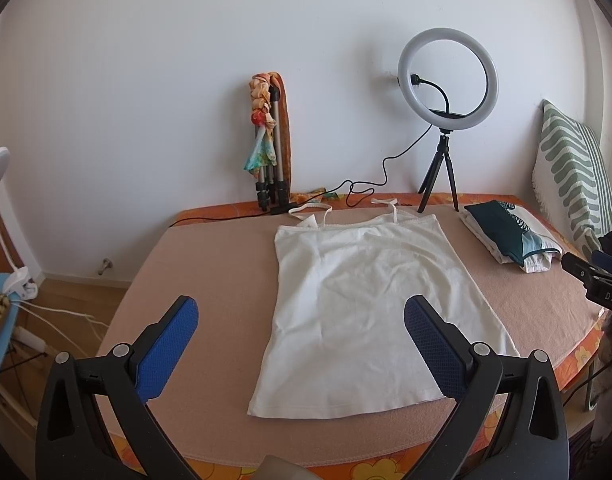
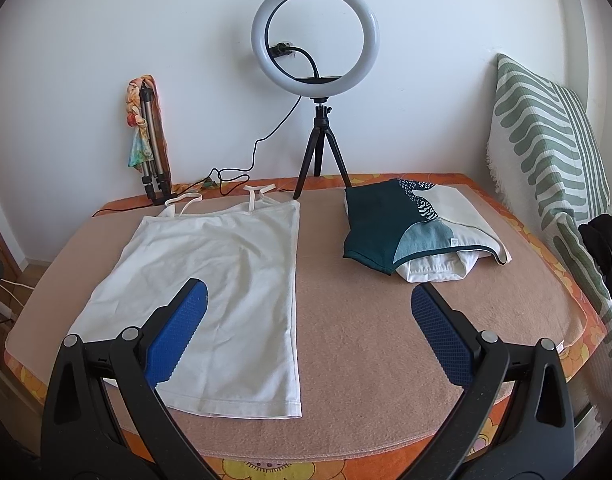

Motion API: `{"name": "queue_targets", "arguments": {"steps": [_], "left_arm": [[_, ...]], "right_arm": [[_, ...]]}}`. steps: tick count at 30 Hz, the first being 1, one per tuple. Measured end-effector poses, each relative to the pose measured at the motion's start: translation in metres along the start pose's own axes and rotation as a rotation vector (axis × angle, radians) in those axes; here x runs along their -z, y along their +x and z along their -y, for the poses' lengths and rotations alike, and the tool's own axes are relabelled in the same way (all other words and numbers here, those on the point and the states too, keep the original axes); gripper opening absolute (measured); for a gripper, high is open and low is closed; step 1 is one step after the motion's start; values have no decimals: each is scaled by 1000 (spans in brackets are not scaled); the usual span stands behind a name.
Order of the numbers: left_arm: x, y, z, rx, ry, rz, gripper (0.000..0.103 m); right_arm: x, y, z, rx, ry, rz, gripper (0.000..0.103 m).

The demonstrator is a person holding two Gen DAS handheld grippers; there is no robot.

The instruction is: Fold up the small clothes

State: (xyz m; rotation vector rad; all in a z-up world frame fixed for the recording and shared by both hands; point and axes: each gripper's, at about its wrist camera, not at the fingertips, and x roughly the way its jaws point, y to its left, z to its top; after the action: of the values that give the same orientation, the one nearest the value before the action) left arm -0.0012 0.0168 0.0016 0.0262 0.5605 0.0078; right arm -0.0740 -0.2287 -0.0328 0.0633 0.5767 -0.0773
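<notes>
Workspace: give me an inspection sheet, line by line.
Surface: pinkish blanket over an orange flowered cover.
Job's things: white camisole spread flat, straps toward the wall, unfolded; folded clothes pile to its right.
Clutter: ring light on a tripod; folded tripod with scarf against the wall.
Grippers: left gripper and right gripper both open, empty, above the blanket.
Cables: black cable trailing from the ring light.
Surroundings: white wall, striped pillow at right.

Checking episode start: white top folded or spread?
Spread. The white top lies flat, full length, straps out at the far end; both grippers open above it.
</notes>
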Motion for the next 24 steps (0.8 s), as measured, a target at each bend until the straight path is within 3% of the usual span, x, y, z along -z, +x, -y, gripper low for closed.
{"name": "queue_targets", "arguments": {"steps": [17, 24], "left_arm": [[7, -1, -8, -13, -22, -18, 102], [14, 8, -29, 17, -89, -65, 102]], "right_arm": [[-1, 5, -24, -6, -23, 2, 103], [-7, 10, -38, -30, -59, 8, 103]]}}
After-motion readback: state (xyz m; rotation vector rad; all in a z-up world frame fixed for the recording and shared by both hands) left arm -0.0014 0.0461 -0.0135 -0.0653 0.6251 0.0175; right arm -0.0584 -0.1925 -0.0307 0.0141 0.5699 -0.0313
